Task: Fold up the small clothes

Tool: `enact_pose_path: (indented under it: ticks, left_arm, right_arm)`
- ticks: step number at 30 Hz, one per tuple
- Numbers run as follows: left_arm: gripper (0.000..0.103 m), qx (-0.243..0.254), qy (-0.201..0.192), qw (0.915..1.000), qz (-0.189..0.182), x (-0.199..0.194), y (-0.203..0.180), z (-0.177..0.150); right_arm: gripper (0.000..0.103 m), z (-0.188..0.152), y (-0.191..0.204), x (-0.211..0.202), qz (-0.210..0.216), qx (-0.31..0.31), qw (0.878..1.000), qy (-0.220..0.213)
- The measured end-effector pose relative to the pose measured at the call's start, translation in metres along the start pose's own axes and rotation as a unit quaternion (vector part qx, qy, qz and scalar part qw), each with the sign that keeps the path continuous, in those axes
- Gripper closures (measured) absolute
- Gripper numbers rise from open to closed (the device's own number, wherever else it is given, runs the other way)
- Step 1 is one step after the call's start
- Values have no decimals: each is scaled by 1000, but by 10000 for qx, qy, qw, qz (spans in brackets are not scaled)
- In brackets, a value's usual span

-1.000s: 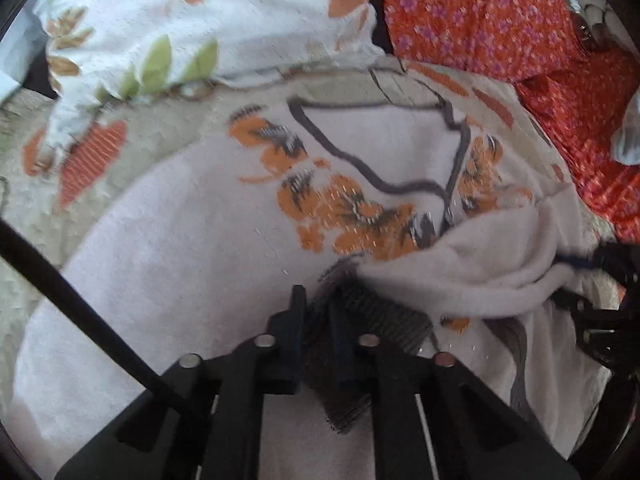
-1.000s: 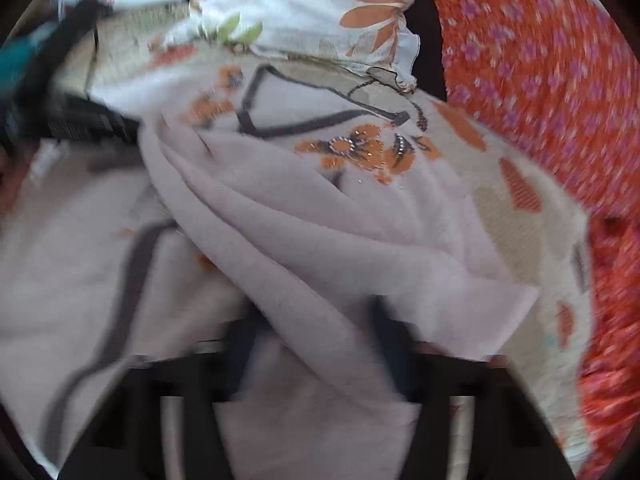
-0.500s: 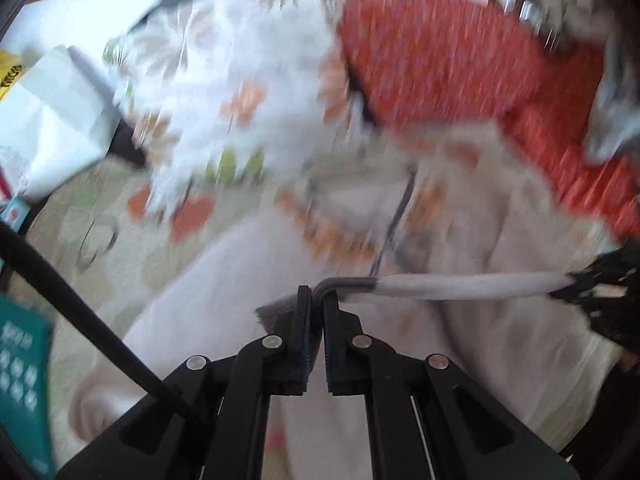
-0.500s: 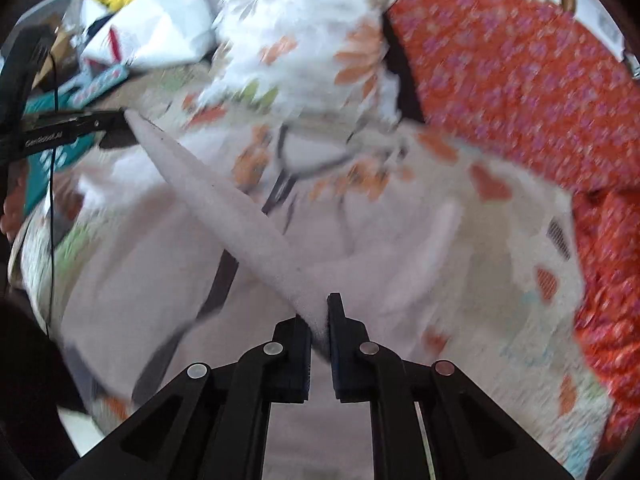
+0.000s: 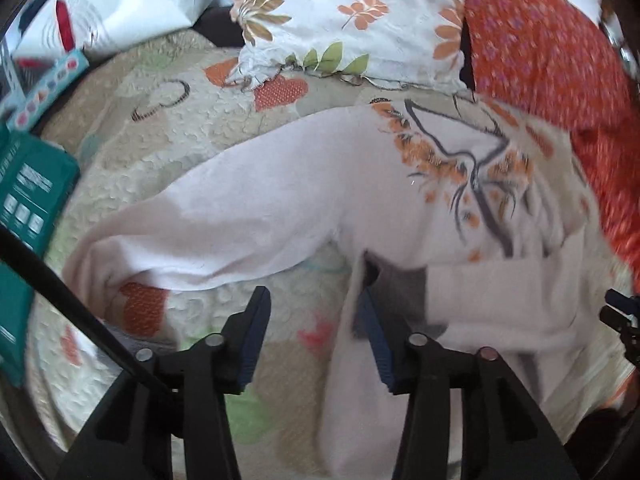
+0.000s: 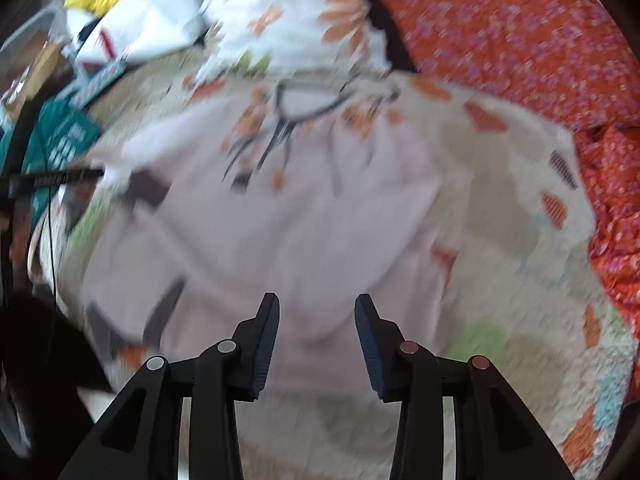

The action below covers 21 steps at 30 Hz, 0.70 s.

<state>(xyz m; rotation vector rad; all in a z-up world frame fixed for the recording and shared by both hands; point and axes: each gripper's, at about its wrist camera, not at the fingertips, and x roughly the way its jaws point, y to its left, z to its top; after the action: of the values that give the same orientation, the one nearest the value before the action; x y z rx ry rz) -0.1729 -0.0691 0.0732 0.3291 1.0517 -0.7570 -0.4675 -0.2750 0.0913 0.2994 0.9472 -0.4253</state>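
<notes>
- Right wrist view is motion-blurred; the pale garment's (image 6: 304, 216) folds are hard to make out.
- Left tongs (image 5: 312, 308): jaws opening, nothing pinched; a garment (image 5: 280, 200) edge hangs against the right-hand finger (image 5: 374, 340).
- Left of them, a teal box (image 5: 24, 200); beyond, a floral pillow (image 5: 352, 20).
- Right tongs (image 6: 316, 312): jaws opening over the garment, gripping nothing.
- Right of them, patterned quilt (image 6: 520, 280) and orange fabric (image 6: 520, 40).

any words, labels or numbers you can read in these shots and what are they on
None can be read.
Teal box: white print and icons, too blurred to read.
Left gripper side lettering: too blurred.
White bag: red mark only, no legible text.
Pale top: flower and line pattern only, no words.
</notes>
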Motion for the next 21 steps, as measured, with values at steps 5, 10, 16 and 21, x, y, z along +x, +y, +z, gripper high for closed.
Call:
enact_pose_path:
  ticks: [5, 10, 16, 21]
  left_arm:
    - [40, -103, 353, 9960, -811, 52, -13, 15]
    - [52, 396, 762, 9934, -757, 85, -32, 8]
    - [94, 692, 581, 9928, -788, 68, -46, 7]
    - [94, -153, -124, 9933, -1136, 44, -33, 41]
  right_arm:
    - [42, 43, -2, 37, -247, -101, 9996, -71]
    - [42, 61, 19, 86, -541, -818, 9948, 269]
    - [97, 51, 19, 91, -726, -940, 9920, 437]
    - [97, 86, 8, 38, -697, -552, 9953, -390]
